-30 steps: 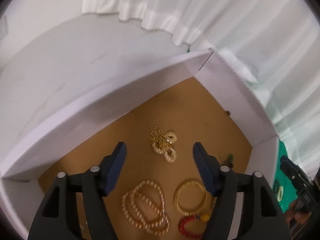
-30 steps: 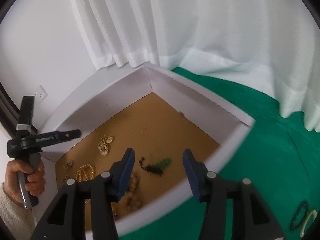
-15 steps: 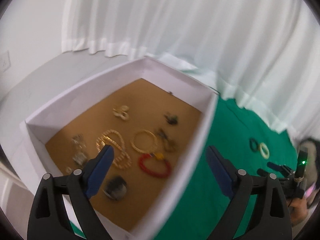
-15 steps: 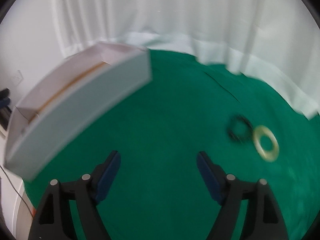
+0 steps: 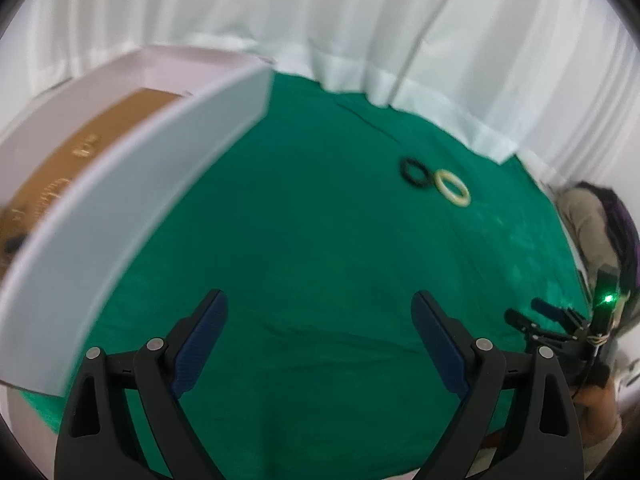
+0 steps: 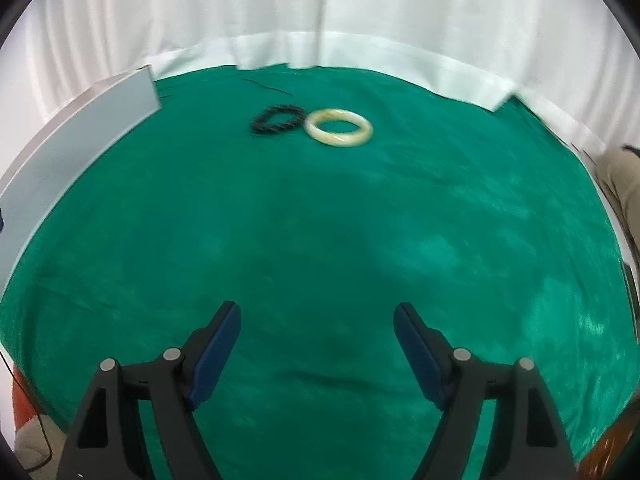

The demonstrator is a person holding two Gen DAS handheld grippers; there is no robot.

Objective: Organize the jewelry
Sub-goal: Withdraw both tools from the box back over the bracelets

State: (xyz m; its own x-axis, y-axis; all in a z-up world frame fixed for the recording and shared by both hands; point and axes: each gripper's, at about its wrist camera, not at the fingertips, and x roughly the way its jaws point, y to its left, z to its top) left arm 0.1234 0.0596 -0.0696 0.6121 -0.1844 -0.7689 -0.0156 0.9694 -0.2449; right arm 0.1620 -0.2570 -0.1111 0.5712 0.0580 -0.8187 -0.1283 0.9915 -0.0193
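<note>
Through the left wrist camera we see our left gripper hanging over the green velvet-like cloth that covers the table. Its two black fingers with blue ribbed pads are spread wide and have just been opening; nothing lies between them. To the left stands the white cardboard box with a brown floor, blurred, with a few small gold pieces of jewelry dimly visible inside. Well ahead and to the right, a black beaded bracelet and a cream-coloured smooth bangle lie flat on the cloth, just beside each other. At the far right edge our right gripper shows as a dark shape with a green light; we cannot tell its fingers' state from here. White curtains hang behind the table.

Through the right wrist camera our right gripper is also released, its blue pads wide apart after just opening, with only bare green cloth between them. The black beaded bracelet and the cream bangle lie ahead, touching or nearly so, the bracelet on the left. The box's white wall is at the left edge.
</note>
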